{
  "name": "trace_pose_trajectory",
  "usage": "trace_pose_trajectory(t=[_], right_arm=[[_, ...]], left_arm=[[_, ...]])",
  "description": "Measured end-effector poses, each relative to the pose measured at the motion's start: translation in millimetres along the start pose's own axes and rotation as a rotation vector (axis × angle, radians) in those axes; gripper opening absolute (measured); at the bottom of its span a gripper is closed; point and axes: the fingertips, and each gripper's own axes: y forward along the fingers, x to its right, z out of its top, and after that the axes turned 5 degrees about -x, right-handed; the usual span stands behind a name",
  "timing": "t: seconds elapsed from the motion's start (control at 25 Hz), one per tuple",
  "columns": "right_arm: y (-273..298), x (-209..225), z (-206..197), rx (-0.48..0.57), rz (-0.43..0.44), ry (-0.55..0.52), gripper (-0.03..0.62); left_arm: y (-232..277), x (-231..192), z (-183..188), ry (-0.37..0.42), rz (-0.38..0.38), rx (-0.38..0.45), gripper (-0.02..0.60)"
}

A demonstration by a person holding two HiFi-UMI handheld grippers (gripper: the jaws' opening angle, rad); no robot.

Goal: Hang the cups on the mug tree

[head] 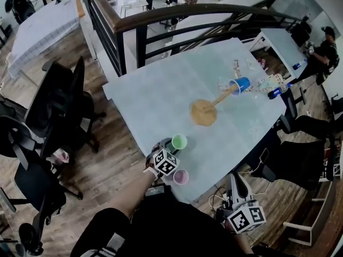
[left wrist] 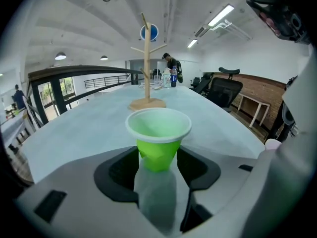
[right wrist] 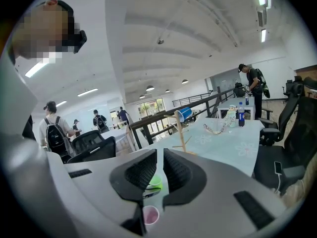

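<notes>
Near the 6 o'clock corner of the counter (head: 155, 90), head view, green cup (head: 179, 142) upright, mug tree (head: 204, 112) at its 1 o'clock; left gripper view, left gripper (left wrist: 157, 155) jaws apart flanking the cup's base, best centered then squeezed gently; right gripper view, right gripper (right wrist: 159, 157) jaws nearly together, empty.

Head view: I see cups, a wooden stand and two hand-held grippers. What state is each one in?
mug tree: upright on the table, lower pegs bare.
blue cup: hanging on the mug tree's top peg.
green cup: upright, mouth up.
pink cup: upright on the table, untouched.
left hand-held gripper: jaws apart around the green cup; grip unclear.
right hand-held gripper: jaws nearly together, empty.
</notes>
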Motion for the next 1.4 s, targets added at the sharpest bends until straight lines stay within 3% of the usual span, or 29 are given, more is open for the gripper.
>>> trace_pose_trajectory(t=[0.44, 0.8, 1.08, 1.4], right_arm=[[-8.9, 3.1, 6.6, 0.013, 0.035, 0.012, 0.061], [-12.1, 5.1, 9.1, 0.020, 0.088, 0.055, 0.061], [-8.2, 2.8, 6.9, 0.027, 0.181, 0.107, 0.061], [-2.9, 12.5, 8.3, 0.029, 0.234, 0.153, 0.061]], left_arm=[[-25.8, 0.0, 14.8, 0.058, 0.022, 0.006, 0.244], [-67.4, -14.0, 25.9, 0.134, 0.107, -0.001, 0.244], [-104.3, -28.3, 53.6, 0.162, 0.172, 0.026, 0.244], [-132.5, -45.4, 85.3, 0.240, 0.274, -0.011, 0.244]])
